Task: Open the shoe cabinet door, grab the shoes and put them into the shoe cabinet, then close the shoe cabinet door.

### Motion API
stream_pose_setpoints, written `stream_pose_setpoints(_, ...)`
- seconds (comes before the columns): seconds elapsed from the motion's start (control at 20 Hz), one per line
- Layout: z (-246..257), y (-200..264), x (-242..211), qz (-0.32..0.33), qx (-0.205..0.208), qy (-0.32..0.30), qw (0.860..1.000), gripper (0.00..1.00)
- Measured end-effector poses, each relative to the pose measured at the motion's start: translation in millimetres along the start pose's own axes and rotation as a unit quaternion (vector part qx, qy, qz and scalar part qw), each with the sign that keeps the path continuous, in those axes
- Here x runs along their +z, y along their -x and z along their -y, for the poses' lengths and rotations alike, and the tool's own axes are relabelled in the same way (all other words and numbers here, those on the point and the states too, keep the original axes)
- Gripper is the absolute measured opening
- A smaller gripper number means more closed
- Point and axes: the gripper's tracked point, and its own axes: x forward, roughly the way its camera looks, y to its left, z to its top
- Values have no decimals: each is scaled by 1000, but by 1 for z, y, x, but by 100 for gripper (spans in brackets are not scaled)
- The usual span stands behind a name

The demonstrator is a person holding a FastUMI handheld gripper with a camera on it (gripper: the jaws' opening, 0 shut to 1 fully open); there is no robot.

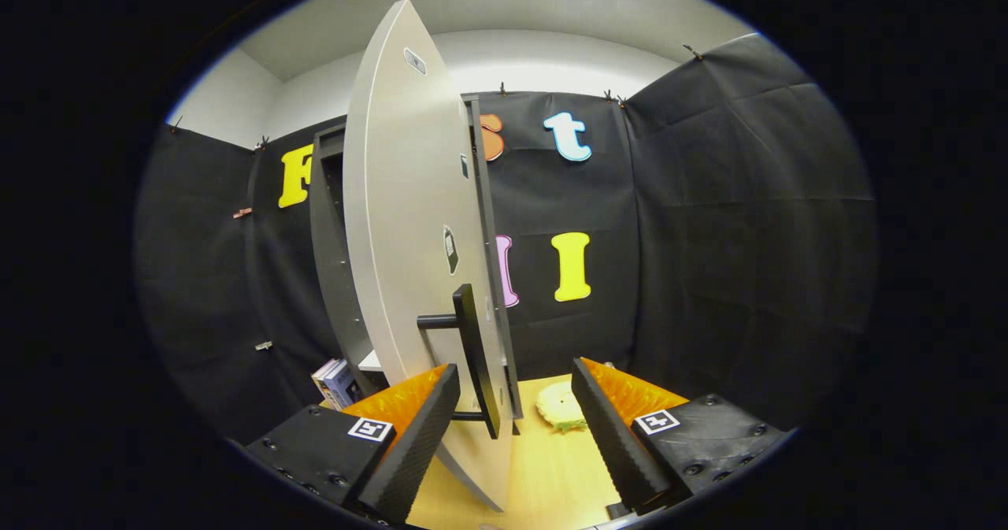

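The shoe cabinet (329,231) is dark grey and stands just ahead, a little to the left. Its light grey door (402,223) is swung out toward me and I see it nearly edge-on. A black bar handle (475,357) sticks out from the door and sits between my fingers, close to the left one. My gripper (516,366) is open, and the right finger (610,420) is well clear of the handle. A pale yellow fluffy shoe (557,410) lies on the floor beyond the fingers, just right of the door's lower edge.
The floor (551,475) is light wood. A few books (335,382) stand at the cabinet's foot on the left, beside a white shelf edge (370,361). Black cloth walls close the booth in behind and to the right.
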Motion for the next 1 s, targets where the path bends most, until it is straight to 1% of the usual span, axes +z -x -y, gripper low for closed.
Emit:
stream_pose_setpoints(0.1, -28, -5, -6, -3, 8, 0, 1000, 96)
stream_pose_setpoints(0.3, -65, -15, -11, -3, 14, 2, 1000, 96)
stream_pose_setpoints(0.55, -105, -32, -16, 6, 8, 4, 1000, 96)
stream_pose_setpoints(0.85, -157, -56, -27, 8, 13, -1, 1000, 97)
stream_pose_setpoints(1.0, -187, -66, -31, 10, 34, 3, 999, 98)
